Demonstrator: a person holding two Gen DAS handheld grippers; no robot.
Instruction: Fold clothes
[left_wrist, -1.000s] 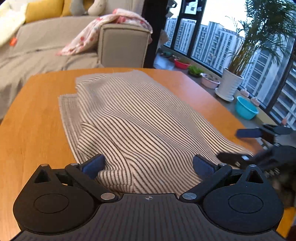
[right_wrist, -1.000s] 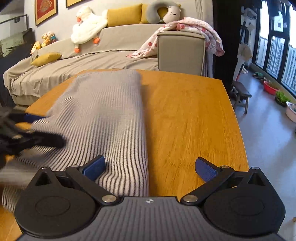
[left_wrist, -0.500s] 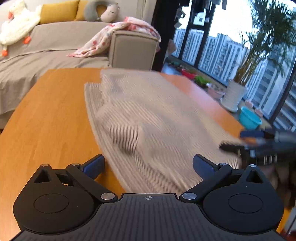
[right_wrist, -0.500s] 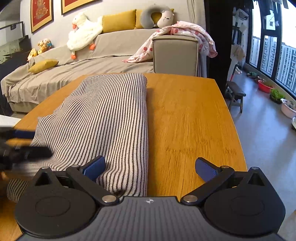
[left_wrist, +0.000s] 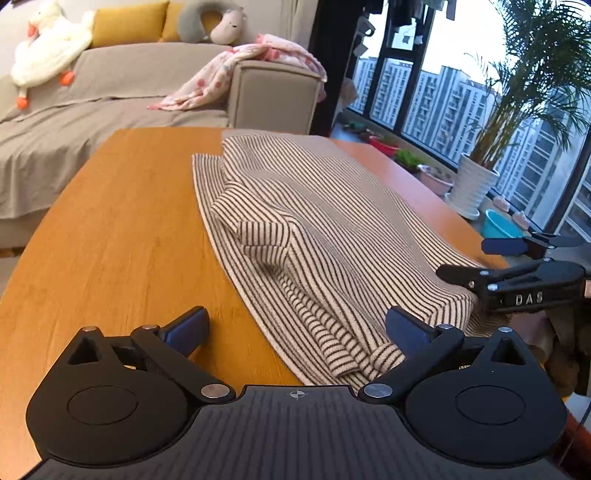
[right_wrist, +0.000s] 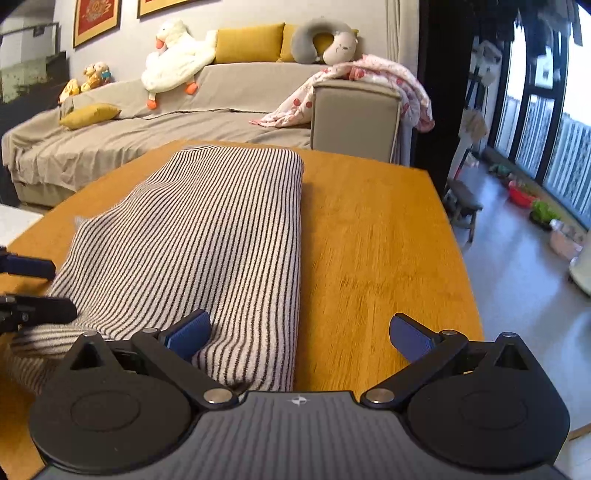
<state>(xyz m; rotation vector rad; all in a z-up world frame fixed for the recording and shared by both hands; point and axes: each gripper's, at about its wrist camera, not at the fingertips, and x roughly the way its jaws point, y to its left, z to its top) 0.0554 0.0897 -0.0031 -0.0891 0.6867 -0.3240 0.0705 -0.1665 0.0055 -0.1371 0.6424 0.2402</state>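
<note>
A black-and-white striped garment lies folded lengthwise on the orange wooden table, with a folded-in sleeve on top. My left gripper hovers open at its near corner; the cloth's bunched end lies by the right finger and nothing is held. In the same view my right gripper shows at the far right, open beside the cloth's edge. From the right wrist view, the garment fills the left half of the table. The right gripper is open over its near right edge. The left gripper enters at the left.
A grey sofa and its armrest with a pink blanket stand behind the table. A potted palm and a blue basin sit by the window. A small stool stands on the floor at the right. Bare tabletop flanks the garment.
My left gripper has swung left and drawn back, so the garment now sits right of its centre. The right gripper has shifted slightly. Both have stayed open.
</note>
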